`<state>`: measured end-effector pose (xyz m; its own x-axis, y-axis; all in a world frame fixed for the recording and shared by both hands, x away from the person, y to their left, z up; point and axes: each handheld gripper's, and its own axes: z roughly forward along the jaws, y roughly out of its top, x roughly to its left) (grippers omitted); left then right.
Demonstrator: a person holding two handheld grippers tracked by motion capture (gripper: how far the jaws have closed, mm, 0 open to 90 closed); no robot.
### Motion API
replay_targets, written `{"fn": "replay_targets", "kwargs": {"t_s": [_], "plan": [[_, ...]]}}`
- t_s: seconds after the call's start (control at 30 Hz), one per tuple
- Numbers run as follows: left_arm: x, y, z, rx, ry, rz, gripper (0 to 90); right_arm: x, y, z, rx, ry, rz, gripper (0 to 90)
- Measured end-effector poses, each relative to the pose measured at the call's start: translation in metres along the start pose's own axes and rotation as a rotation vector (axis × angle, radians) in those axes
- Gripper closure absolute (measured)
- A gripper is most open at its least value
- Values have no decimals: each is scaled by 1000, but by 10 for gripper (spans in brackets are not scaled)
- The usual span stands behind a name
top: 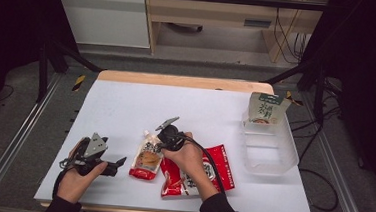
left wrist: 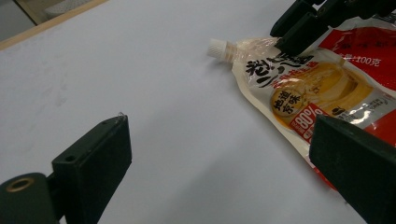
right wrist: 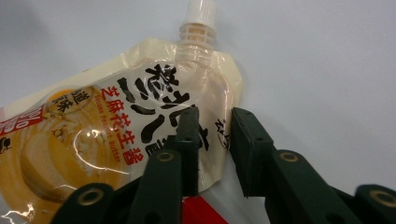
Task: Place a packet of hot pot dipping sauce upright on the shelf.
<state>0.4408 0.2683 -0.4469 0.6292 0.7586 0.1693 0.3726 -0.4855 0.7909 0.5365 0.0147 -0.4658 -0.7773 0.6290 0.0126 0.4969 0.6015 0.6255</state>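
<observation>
Spout pouch lay flat on the white bench, partly over a red packet, w/ the right hand-held gripper straddling its upper corner, pads not clearly pressing. Left gripper view showed the left hand-held gripper spread wide & empty beside the pouch. High view added a clear bin at the far right w/ a green-topped pouch leaning in it.

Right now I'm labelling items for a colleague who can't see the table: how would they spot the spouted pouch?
On the white table, look near the front edge, left of the flat red packets. There lies a cream and orange spouted pouch with black lettering, the right hand-held gripper at its upper corner. Unlike its neighbours, it has a white screw cap.
</observation>
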Motion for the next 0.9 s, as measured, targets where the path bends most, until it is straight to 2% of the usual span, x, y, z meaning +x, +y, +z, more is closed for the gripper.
{"fn": "replay_targets", "kwargs": {"t_s": [0.17, 0.23, 0.43, 0.57, 0.67, 0.73, 0.87, 0.9], "plan": [[-1, 0, 0, -5, 3, -5, 59, 3, -1, 1, -9, 7, -26, 865], [0, 0, -1, -5, 4, -5, 59, 4, 0, 0, -12, 0, -40, 880], [1, 0, -3, -6, 5, -5, 61, 8, 4, -6, -60, -16, -60, 895], [0, 1, -3, -10, -3, -1, 63, 11, 9, -15, -103, -14, -103, 898], [-2, 3, -2, -10, -9, 2, 64, 13, 12, -19, -125, -14, -118, 899], [-5, 6, -4, -29, -27, -3, 64, 17, 18, -26, -147, -23, -154, 900], [-3, 7, -7, -42, -37, -17, 74, 21, 25, -36, -178, -38, -175, 900], [-3, 9, -8, -48, -44, -27, 76, 23, 30, -44, -199, -45, -180, 900]]}}
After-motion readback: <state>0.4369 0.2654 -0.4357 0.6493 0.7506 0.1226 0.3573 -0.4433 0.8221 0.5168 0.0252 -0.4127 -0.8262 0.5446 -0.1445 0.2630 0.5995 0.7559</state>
